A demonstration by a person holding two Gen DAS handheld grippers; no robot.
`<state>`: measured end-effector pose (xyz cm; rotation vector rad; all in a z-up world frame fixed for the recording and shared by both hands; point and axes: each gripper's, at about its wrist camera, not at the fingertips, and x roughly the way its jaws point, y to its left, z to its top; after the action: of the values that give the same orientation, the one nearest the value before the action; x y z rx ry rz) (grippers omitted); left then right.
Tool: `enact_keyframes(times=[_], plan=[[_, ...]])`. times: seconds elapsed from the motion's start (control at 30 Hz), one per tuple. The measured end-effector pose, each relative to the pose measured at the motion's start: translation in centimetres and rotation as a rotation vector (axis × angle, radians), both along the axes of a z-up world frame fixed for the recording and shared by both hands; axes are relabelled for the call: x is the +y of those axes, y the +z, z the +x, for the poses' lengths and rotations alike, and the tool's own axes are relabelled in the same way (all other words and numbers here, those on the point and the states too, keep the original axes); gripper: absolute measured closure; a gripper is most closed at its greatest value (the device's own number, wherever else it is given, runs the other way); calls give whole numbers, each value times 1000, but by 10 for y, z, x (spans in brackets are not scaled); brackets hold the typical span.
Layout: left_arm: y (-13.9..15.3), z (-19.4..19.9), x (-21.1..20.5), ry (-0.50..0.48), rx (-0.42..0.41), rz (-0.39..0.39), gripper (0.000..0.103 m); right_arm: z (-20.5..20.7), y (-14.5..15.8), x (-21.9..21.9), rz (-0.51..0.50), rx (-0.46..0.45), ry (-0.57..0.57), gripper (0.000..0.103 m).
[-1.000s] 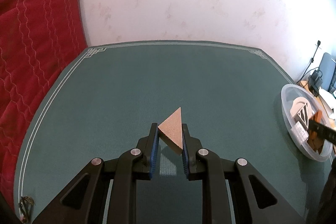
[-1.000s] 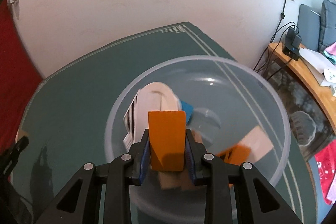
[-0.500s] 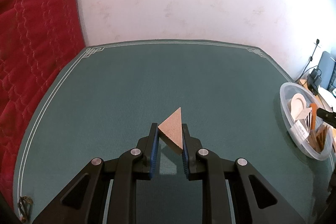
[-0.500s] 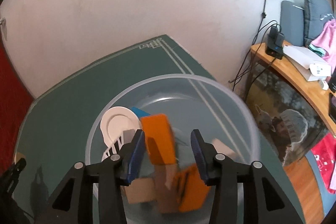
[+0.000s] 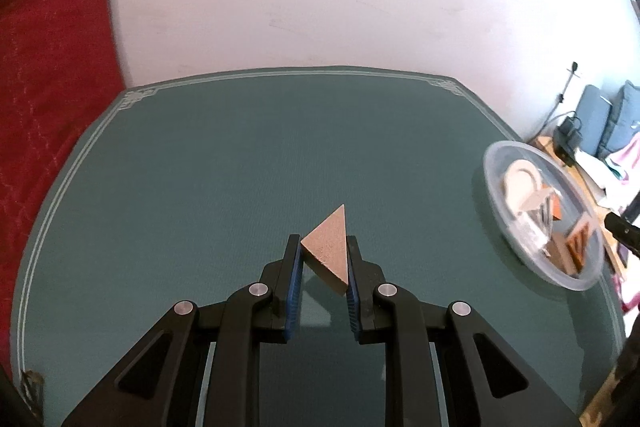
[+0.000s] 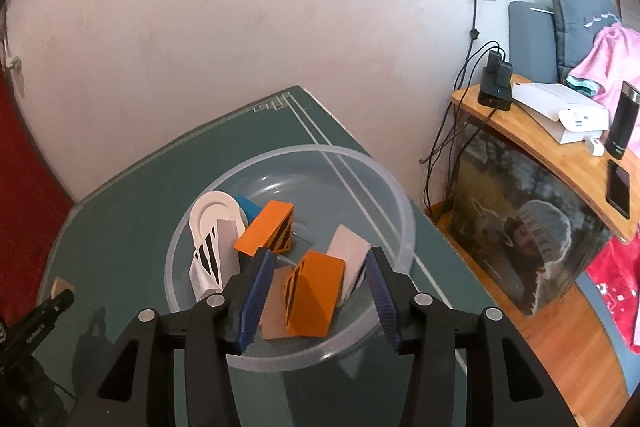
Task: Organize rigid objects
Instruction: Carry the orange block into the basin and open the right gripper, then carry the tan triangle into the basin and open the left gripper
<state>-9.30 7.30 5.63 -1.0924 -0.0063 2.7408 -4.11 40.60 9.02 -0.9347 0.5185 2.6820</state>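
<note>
Blocks being gathered into a clear bowl (image 6: 404, 223) on the green tabletop (image 5: 200, 187).
A brown triangular block (image 5: 328, 251) is clamped in the left hand-held gripper (image 5: 323, 259) above the tabletop; the right hand-held gripper (image 6: 320, 267) is being opened, empty, over the bowl where two orange blocks (image 6: 314, 293) lie.

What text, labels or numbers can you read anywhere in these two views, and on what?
No text is clear enough to quote.
Small white lettering on the black claw at the lower left of the right view: too blurred to read.
Faint print on the black bottle and the white box on the wooden shelf: too small to read.
The blocks in the clear bowl carry only stripes.
</note>
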Motion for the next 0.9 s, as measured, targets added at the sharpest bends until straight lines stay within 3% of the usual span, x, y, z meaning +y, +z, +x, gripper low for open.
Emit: enact_keyframes(times=[0.27,0.43,0.57,0.9], plan=[[10,8,35,-79,-27,48,83,18,-3,8,6,17,-3,51],[19,12,67,-128,-18,32,83,30,-8,15,1,21,-5,50],[25,13,92,-171,-11,21,83,35,-12,21,-4,20,-10,45],[30,17,152,-273,-2,-16,83,43,-28,33,-21,-9,-8,44]])
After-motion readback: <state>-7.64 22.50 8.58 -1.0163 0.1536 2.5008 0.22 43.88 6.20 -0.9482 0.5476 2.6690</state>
